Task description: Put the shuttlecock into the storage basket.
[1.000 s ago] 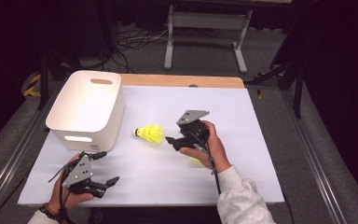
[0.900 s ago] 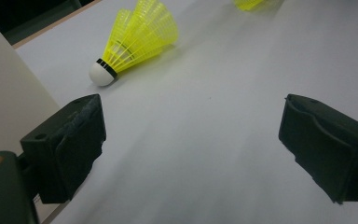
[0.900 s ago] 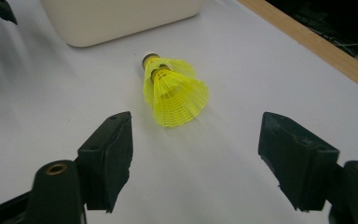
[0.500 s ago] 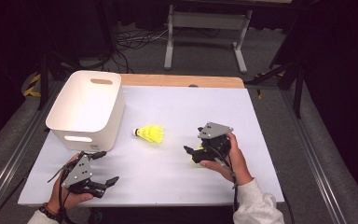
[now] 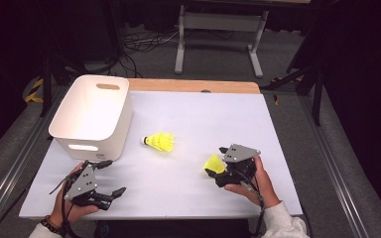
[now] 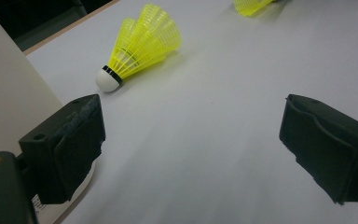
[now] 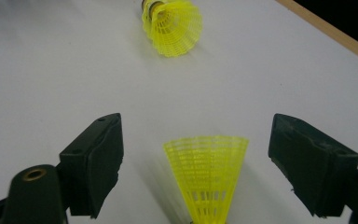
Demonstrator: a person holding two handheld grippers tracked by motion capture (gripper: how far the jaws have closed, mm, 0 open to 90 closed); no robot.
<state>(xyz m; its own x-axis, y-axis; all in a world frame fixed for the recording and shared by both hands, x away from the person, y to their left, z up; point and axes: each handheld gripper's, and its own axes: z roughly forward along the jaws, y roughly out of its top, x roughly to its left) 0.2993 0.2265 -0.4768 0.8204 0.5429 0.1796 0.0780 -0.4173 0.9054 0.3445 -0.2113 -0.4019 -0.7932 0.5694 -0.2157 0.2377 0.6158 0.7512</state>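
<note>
Lying between the right tongs' (image 7: 196,168) parted jaws, untouched: a shuttlecock (image 7: 207,177).

Two yellow plastic shuttlecocks lie on the white table (image 5: 188,124). The near shuttlecock (image 5: 213,163) sits toward the table's right front; its mesh skirt flares open and faces the table's middle, its base end hidden. In the right gripper view this shuttlecock (image 7: 206,175) appears with clear space on either side. The far shuttlecock (image 5: 160,142) lies on its side near the table's middle, just beside the white bin (image 5: 92,116) but apart from it, its white cork tip with black band pointing toward the bin.
</note>
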